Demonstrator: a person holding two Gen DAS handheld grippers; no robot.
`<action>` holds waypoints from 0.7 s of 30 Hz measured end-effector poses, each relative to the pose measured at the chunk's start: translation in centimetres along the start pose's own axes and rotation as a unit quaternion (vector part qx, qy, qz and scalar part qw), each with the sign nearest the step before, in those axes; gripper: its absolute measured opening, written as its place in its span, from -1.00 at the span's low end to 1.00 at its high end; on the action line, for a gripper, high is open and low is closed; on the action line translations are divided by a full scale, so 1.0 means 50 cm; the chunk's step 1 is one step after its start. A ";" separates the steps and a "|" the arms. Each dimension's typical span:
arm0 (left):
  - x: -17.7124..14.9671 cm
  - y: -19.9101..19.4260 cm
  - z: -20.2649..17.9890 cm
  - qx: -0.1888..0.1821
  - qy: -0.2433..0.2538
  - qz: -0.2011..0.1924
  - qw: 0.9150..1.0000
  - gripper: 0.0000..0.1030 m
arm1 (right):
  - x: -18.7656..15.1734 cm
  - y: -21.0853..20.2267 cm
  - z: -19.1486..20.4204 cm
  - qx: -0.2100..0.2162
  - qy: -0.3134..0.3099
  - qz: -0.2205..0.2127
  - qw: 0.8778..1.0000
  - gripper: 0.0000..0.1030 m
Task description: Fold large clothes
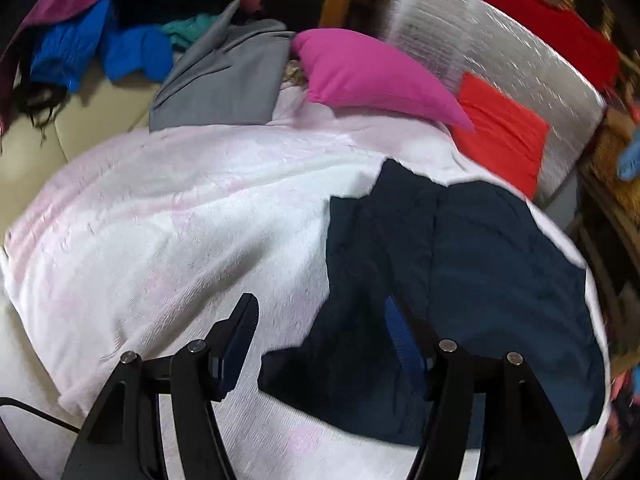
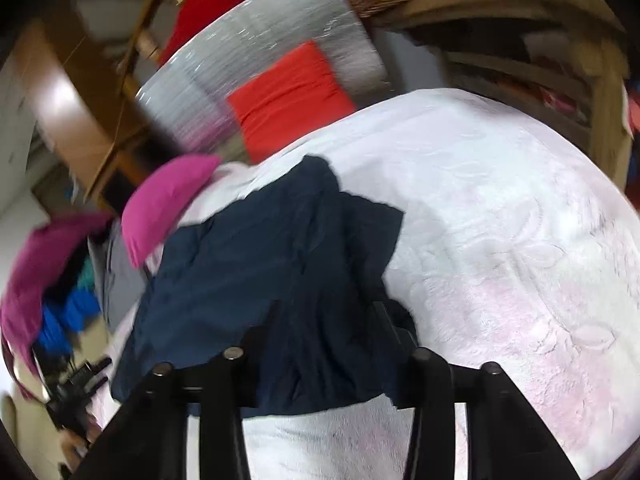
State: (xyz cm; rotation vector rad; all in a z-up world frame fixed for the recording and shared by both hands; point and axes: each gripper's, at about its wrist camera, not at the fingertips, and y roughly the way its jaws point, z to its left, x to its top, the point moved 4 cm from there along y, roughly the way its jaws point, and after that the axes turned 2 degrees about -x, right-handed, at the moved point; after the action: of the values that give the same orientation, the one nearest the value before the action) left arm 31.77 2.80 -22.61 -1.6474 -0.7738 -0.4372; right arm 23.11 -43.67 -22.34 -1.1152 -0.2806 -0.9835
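On the white blanket (image 1: pixel 180 220) we see the dark navy garment (image 1: pixel 460 280) lying rumpled, below the pink cushion (image 1: pixel 360 72) and red cushion (image 1: pixel 500 136). Our left gripper (image 1: pixel 320 340) stands wide apart with nothing between its pads, hovering above the cloth's edge. Our right gripper (image 2: pixel 326 328) hangs over the garment (blur keeps us from telling whether it pinches the fabric).

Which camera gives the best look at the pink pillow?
The left wrist view: the pink pillow appears whole and fairly sharp, lying by the grey cloth. In the right wrist view the pillow is blurred and squeezed toward the left.
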 end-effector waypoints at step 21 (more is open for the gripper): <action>-0.040 -0.009 -0.117 0.028 0.131 -0.023 0.991 0.45 | -0.069 0.070 0.187 0.030 -0.092 0.062 0.993 -0.16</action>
State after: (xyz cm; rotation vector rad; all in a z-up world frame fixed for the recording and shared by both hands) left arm 30.78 -3.30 -22.27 -1.4862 -0.6233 -0.6443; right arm 26.37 -33.61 -22.43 -1.1560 -0.3840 -0.7593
